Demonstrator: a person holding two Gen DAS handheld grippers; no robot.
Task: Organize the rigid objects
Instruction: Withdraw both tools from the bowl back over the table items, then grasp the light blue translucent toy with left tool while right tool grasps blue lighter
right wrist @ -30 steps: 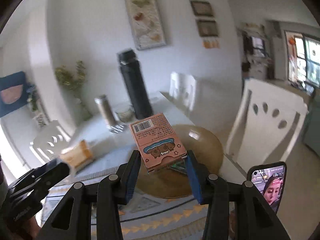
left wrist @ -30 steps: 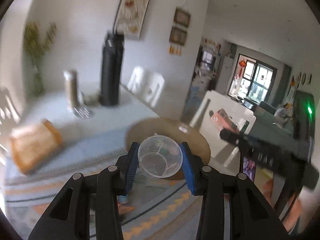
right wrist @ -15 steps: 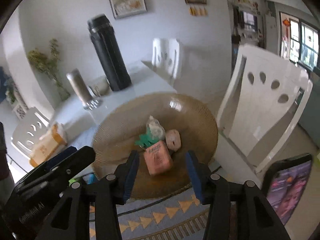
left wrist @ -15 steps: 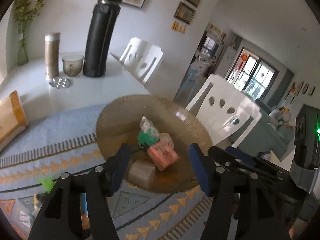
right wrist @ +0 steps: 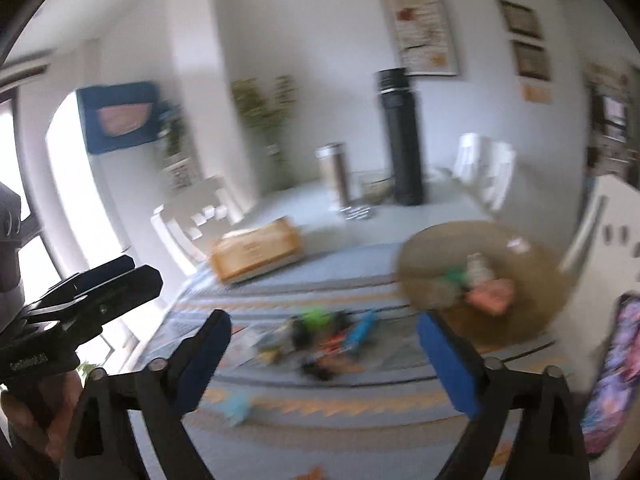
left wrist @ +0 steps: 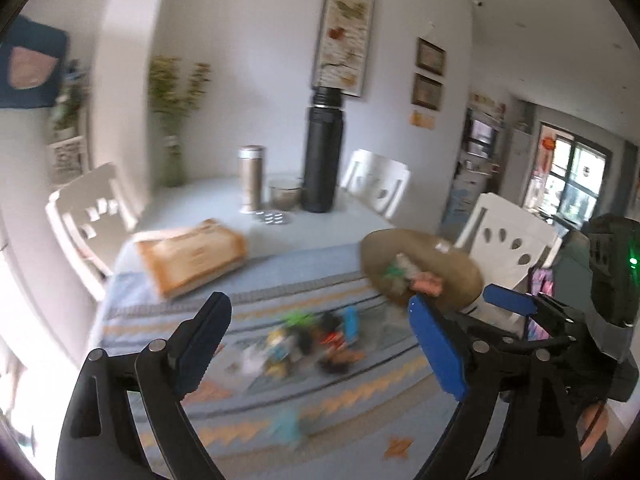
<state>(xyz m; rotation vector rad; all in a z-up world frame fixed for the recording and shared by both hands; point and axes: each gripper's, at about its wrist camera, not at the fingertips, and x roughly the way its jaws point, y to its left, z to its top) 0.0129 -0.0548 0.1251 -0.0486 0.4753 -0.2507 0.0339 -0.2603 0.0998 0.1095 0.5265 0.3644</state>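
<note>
Both views are motion-blurred. My left gripper [left wrist: 316, 312] hangs over the patterned cloth, its jaws opening with nothing between them. My right gripper [right wrist: 322, 324] is also opening and empty. A loose pile of small colourful objects [left wrist: 316, 340] lies on the cloth just beyond both sets of fingertips, the same pile [right wrist: 324, 340] showing in the right wrist view. To the right stands a round woven tray [left wrist: 460, 264] holding a pink box [left wrist: 428, 282] and a green item. In the right wrist view the tray [right wrist: 520, 240] and pink box [right wrist: 490, 298] sit right of my fingers.
A tall black thermos [left wrist: 322, 152], a steel flask [left wrist: 251, 178] and a glass bowl [left wrist: 285, 194] stand at the table's back. An orange-brown pack [left wrist: 192, 258] lies at the left. White chairs [left wrist: 508, 240] ring the table. A phone [right wrist: 616, 372] is at the right edge.
The left gripper let go of the clear cup and the right gripper let go of the pink box, which now lies in the tray. Both opened wide and swung left toward the pile.
</note>
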